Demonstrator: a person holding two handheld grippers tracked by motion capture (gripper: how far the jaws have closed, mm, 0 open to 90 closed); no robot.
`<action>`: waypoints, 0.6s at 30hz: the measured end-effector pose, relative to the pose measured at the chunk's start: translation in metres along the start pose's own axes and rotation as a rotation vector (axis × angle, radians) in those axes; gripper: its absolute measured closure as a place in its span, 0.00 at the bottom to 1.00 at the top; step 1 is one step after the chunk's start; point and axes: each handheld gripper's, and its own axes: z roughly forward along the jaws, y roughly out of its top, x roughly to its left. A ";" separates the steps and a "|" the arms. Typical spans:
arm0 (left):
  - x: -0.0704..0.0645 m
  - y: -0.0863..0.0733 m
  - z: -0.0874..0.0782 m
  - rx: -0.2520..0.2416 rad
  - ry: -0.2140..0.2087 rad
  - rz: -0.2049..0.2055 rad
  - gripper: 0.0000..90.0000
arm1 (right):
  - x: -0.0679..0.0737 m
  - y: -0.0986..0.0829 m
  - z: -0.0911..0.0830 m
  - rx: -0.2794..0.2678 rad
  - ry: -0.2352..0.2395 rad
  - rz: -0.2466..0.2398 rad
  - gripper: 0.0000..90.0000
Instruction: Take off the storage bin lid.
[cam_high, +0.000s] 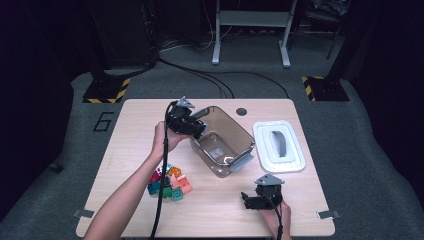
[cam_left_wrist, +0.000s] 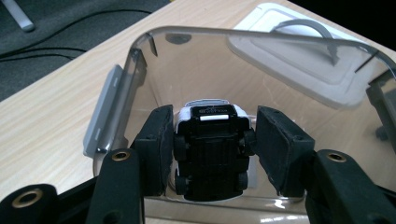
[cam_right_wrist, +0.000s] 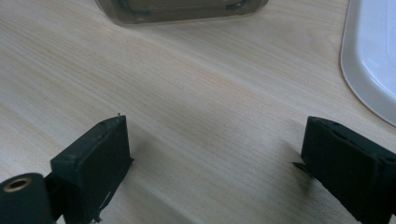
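The left tongs (cam_left_wrist: 210, 140) clasp a small toy car (cam_left_wrist: 211, 149) underside-up over the open clear bin (cam_left_wrist: 140, 60), while the right tongs (cam_right_wrist: 210, 158) stand spread and empty on the bare surface (cam_right_wrist: 187, 84) nearer the person. If the left tongs let go while this close to the bin's near wall, the car could catch the rim and tumble outside, or land hard and bounce. Beyond the left tongs lies the white lid (cam_high: 279, 146); beside that forearm sits a pile of coloured blocks (cam_high: 169, 183) on the pale wooden surface, with grey carpet, trailing cables and dark stands around it.
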 end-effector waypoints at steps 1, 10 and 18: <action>-0.001 -0.001 0.000 -0.003 -0.004 -0.005 0.54 | 0.000 0.000 0.000 -0.001 0.000 0.000 0.08; 0.000 -0.009 0.001 0.058 -0.039 0.011 0.54 | 0.000 0.000 0.000 0.000 -0.001 -0.001 0.08; 0.001 -0.015 0.006 0.104 -0.061 0.018 0.54 | 0.000 0.000 0.000 0.000 -0.001 -0.001 0.08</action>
